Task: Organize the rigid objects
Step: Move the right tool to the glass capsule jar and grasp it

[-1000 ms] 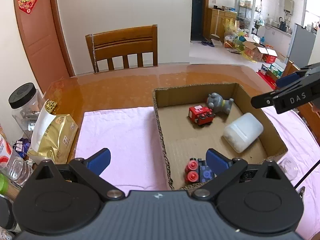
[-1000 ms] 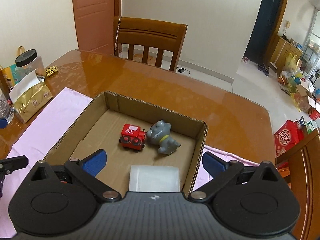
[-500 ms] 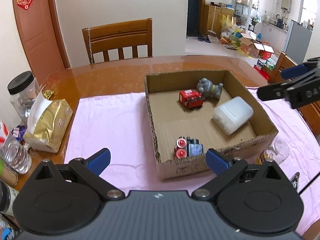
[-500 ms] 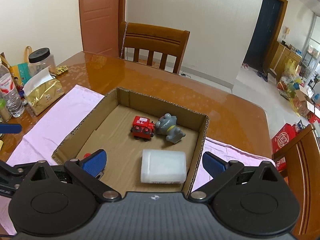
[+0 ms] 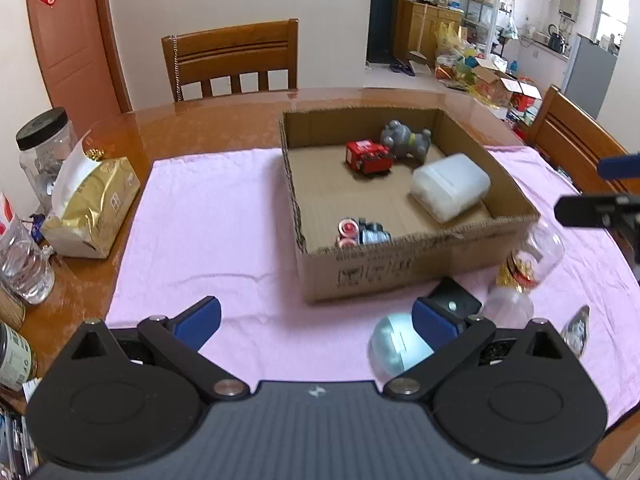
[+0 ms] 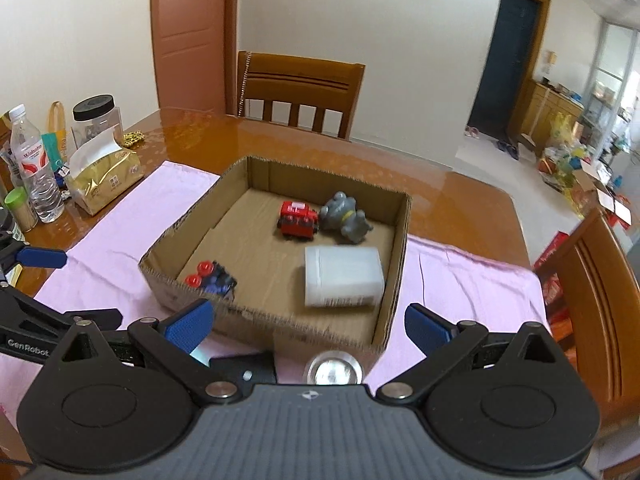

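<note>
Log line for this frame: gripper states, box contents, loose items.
left gripper: open | right gripper: open | cardboard box: red train, grey figure, white container, small toy | outside: clear jar

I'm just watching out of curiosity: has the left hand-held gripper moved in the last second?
Yes. The left hand-held gripper has pulled back toward the person: the cardboard box, earlier under its fingers, now lies wholly ahead of them.

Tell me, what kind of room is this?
Probably a home dining room: a glossy wooden table with wooden chairs around it, and a kitchen area with a fridge through the doorway beyond.
</note>
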A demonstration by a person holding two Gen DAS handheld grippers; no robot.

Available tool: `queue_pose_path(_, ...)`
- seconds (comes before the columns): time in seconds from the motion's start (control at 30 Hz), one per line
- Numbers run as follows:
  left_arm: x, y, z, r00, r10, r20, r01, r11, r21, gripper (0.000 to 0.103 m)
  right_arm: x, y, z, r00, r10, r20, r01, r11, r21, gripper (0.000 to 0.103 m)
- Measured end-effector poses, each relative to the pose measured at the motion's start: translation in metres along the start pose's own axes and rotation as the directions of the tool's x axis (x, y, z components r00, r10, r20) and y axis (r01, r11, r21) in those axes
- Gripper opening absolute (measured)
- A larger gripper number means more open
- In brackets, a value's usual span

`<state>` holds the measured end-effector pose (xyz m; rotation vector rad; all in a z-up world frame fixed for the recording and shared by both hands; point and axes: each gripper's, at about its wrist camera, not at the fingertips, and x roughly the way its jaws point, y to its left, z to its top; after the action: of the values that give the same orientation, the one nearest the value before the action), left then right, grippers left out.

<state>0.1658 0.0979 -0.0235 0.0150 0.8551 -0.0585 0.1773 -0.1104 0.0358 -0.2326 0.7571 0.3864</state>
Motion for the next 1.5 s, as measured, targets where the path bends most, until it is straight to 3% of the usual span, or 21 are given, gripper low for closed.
queue_pose_path(0.27,-0.004,-0.005,-0.024,0.999,-0.034,-0.005,0.034,0.999,0.036,0.101,-0.004,0.012,-0.062,0.997,-0.032,-0.070,0.041,0.989,0.140,0.103)
queue_pose_path(0.4,0.000,-0.010,-0.036,0.999,-0.026,-0.042,0.027,0.999,0.019,0.101,0.000,0.014,-0.083,0.994,-0.021,-0.104,0.036,0.988,0.148,0.103)
queue_pose_path(0.57,0.002,-0.014,-0.045,0.996,0.035,-0.078,-0.037,0.999,-0.033,0.101,0.003,0.013,-0.075,0.997,0.041,-0.058,-0.036,0.996,0.087,0.103)
queue_pose_path(0.7,0.001,-0.016,-0.048,0.992,0.080,-0.094,-0.088,0.992,-0.088,0.101,0.015,0.016,-0.056,0.999,0.047,0.013,-0.047,0.999,0.002,0.103)
queue_pose_path(0.97,-0.001,-0.020,-0.051,0.983,0.139,-0.123,-0.154,0.980,-0.125,0.101,0.043,0.010,-0.053,0.993,0.117,-0.032,-0.118,0.993,-0.001,0.103)
queue_pose_path(1.1,0.001,-0.021,-0.049,0.981,0.148,-0.129,-0.165,0.977,-0.136,0.101,0.041,-0.004,-0.058,0.995,0.093,-0.034,-0.093,0.996,-0.006,0.103)
queue_pose_path(1.33,0.008,-0.028,-0.043,0.982,0.141,-0.124,-0.156,0.980,-0.125,0.101,0.051,-0.053,-0.076,0.992,0.061,-0.109,-0.047,0.991,0.126,0.103)
queue_pose_path(1.5,0.011,-0.032,-0.039,0.983,0.134,-0.122,-0.149,0.981,-0.121,0.101,0.069,-0.083,-0.093,0.982,0.072,-0.174,-0.022,0.961,0.275,0.103)
